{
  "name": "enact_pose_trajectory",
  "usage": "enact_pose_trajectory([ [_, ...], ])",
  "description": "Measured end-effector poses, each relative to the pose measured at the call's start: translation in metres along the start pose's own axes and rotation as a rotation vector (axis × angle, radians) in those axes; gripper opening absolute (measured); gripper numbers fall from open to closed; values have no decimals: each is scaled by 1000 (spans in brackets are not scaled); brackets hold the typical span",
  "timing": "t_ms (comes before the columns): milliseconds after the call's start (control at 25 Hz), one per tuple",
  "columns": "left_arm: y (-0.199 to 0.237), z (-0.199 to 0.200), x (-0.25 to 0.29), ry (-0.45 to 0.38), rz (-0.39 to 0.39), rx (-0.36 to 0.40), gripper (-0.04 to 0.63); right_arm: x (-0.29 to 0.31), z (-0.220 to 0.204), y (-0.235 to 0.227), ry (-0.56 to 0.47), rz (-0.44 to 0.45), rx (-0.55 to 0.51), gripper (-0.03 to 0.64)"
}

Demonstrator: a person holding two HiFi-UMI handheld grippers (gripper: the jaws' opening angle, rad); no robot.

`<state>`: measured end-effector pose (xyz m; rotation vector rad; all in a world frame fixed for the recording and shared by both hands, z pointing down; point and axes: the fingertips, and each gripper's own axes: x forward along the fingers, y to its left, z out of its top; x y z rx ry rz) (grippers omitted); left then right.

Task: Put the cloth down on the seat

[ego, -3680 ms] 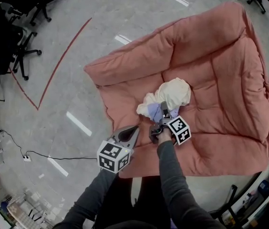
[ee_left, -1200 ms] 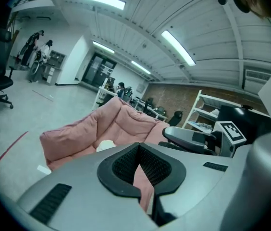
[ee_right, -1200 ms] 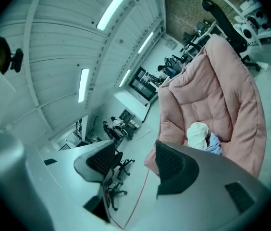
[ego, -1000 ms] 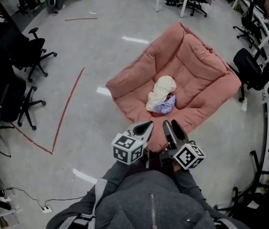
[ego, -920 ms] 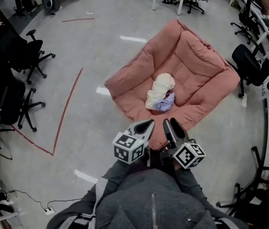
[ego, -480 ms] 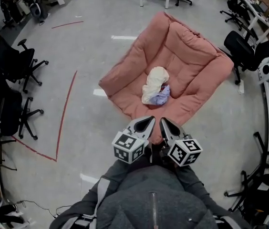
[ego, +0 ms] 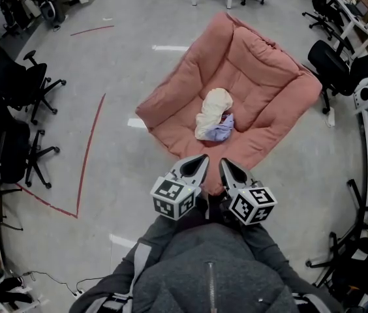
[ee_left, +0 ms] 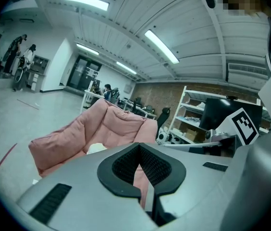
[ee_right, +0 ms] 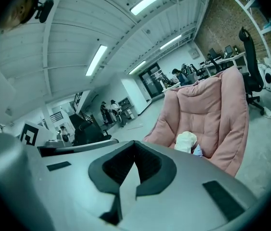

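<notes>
Cloth (ee_left: pixel 95 148) half behind left claw (ee_left: pixel 139 147)

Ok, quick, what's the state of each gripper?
Left gripper: shut, empty.
Right gripper: just closed, shut, empty.

I can read no words, numbers or brand names anywhere in my feeds. The only printed signs are black-and-white square code patterns. In the head view one set stands on the left marker cube (ego: pixel 173 197) of the left hand-held gripper (ego: pixel 202 158), and another on the right marker cube (ego: pixel 252 205) of the right hand-held gripper (ego: pixel 224 162). They are blocky patterns, not letters or digits. One such pattern also shows at the right side of the left gripper view, and part of one at the left side of the right gripper view. Any print on the shelves in the background is too small for me to tell.
</notes>
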<state>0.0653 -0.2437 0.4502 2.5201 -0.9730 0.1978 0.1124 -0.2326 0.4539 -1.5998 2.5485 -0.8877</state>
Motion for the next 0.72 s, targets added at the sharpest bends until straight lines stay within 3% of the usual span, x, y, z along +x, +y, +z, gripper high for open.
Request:
enact_pose_trajectory([
  [720, 33, 9, 2, -3, 53, -22, 6, 33, 2, 5, 66, 33, 16, 11],
])
